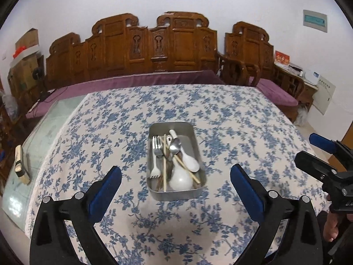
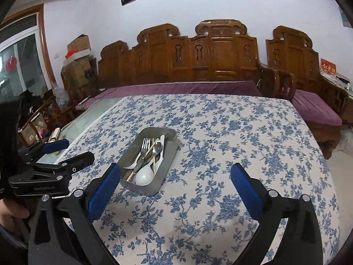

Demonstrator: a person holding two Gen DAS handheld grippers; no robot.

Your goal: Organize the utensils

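Utensils lie gathered in a metal tray [image 1: 174, 193] near the middle of the table [image 1: 242, 121], which I see covered by a blue-flowered cloth [image 2: 220, 143]; inside the tray I count a steel fork [image 1: 157, 146], a white plastic fork [image 1: 155, 170], a steel spoon [image 1: 175, 146], two white ceramic spoons, the larger [image 1: 181, 178] at the near end and the smaller [image 1: 190, 162] toward the right wall, and wooden chopsticks [image 1: 164, 172] crossing among them; the pieces overlap, so I cannot tell which rests directly on the tray floor.

Left hand-held gripper [image 1: 175, 182]: jaws spread wide, blue pads [image 1: 106, 190] on either side of the tray's near end in my left wrist view, above the cloth, nothing between them but the tray beyond; no pad touches the tray.

Right hand-held gripper [image 2: 176, 182]: jaws likewise wide and empty; in my right wrist view the tray sits ahead and to the left, its near corner just behind the left pad [image 2: 103, 190]; the right pad [image 2: 247, 190] stands over bare cloth.

Each gripper appears at the edge of the other's view: the right one [image 1: 326, 154] at the right margin, the left one [image 2: 59, 152] at the left margin, both off to the sides of the tray.

Beyond the table, a carved wooden bench [image 1: 154, 48] with purple cushions [image 2: 176, 88] runs along the wall; a bare glass strip of table [image 1: 44, 143] shows left of the cloth, carrying a small block-shaped object [image 1: 21, 165] that I cannot identify.
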